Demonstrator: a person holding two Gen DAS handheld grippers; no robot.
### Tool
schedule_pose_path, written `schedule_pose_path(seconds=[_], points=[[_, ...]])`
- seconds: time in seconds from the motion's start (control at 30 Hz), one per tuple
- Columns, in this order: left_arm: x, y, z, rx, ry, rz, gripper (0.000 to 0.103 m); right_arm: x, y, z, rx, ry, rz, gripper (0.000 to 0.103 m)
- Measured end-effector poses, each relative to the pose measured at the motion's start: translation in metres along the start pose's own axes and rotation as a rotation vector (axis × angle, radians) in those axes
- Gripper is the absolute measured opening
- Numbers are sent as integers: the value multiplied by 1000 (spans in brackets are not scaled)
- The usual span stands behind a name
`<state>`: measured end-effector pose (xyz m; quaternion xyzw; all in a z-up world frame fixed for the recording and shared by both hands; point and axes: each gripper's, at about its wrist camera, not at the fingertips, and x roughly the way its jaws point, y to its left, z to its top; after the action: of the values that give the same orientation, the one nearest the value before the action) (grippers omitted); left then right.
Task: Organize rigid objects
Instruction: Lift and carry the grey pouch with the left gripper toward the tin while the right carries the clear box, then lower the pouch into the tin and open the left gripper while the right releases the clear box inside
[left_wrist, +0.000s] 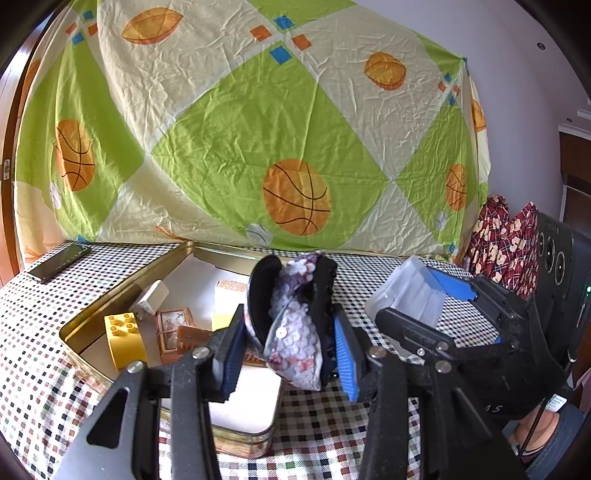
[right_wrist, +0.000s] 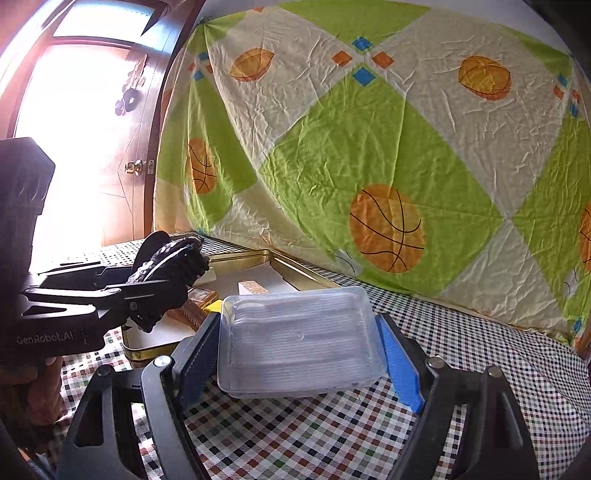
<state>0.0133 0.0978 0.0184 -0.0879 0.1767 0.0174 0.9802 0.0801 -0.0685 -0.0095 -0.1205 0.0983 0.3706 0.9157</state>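
Right gripper (right_wrist: 301, 354): spread fairly wide and clamped on the clear plastic box (right_wrist: 299, 339), one pad against each short end; the box is held level above the checked tablecloth (right_wrist: 314, 435), just right of the tin.
Left gripper (left_wrist: 286, 354): drawn to a middling gap and gripping the sequined black pouch (left_wrist: 295, 325), which stands upright between the pads and hangs over the near right corner of the tin.
Backdrop: a wrinkled green and cream sheet (left_wrist: 258, 129) printed with basketballs stands behind the table.
Gold tin (left_wrist: 122, 295): a shallow tray with a pale floor, lying on the tablecloth at left, with small things gathered inside.
Clear plastic box, from the left wrist view (left_wrist: 410, 291): seen to the right of the pouch, between blue pads.
Phone (left_wrist: 59, 262): dark, flat on the cloth at far left, well apart from the tin.
Yellow brick (left_wrist: 123, 339): studded, inside the tin against its left wall.
Brown box (left_wrist: 173, 332): just beside the brick.
White charger (left_wrist: 149, 297): behind the brick, near the left wall.
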Motion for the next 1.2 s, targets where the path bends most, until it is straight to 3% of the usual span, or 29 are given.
schedule_pose_path(seconds=[0.87,1.2], points=[[-7,30,2,-28,-1,37,42,37,25,16,13,51,34,83],[-9,60,15,-38,0,111,42,62,39,42,-13,75,49,83]])
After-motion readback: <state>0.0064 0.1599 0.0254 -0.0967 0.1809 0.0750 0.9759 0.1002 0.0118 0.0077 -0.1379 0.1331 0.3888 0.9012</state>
